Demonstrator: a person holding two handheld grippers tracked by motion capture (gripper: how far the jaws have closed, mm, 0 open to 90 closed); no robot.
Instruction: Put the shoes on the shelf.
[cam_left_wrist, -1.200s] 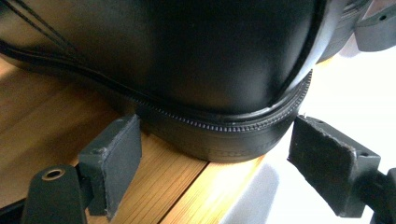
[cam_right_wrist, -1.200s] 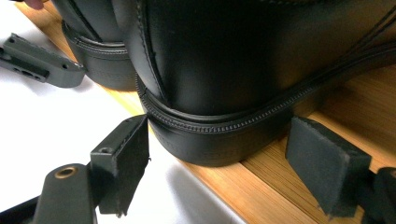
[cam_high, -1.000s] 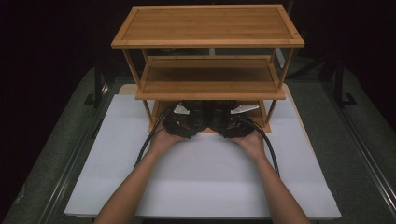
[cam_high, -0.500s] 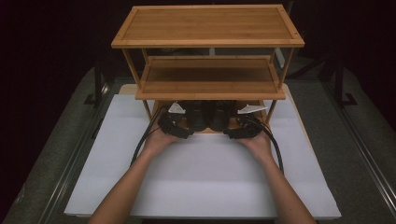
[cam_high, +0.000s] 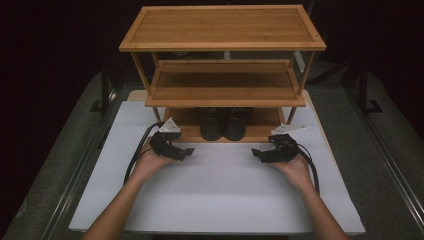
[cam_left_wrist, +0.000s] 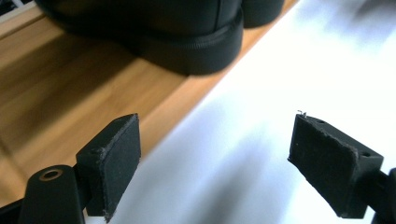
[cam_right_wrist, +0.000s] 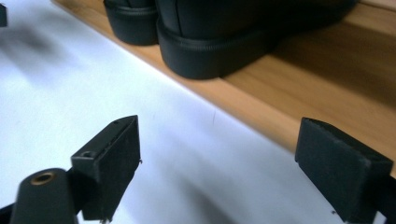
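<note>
Two black shoes (cam_high: 223, 124) stand side by side, heels toward me, on the bottom shelf of a three-tier bamboo rack (cam_high: 222, 25). My left gripper (cam_high: 189, 151) rests on the white board, left of the shoes and just in front of the rack, jaws open and empty. The right gripper (cam_high: 256, 152) mirrors it on the right, also open and empty. In the left gripper view the near shoe's heel (cam_left_wrist: 187, 42) lies ahead of the left gripper (cam_left_wrist: 215, 163). In the right gripper view both heels (cam_right_wrist: 210, 51) sit beyond the right gripper (cam_right_wrist: 217, 168).
The rack stands at the far end of a white board (cam_high: 220, 200) on a grey table. Its middle shelf (cam_high: 225, 82) and top shelf are bare. The bottom shelf (cam_right_wrist: 308, 98) has bare wood on both sides of the shoes. Cables trail from both grippers beside the wrists.
Both grippers have drawn back from the shoes under the rack and spread outward, the left to the left and the right to the right. The shoes stay on the bottom shelf.
</note>
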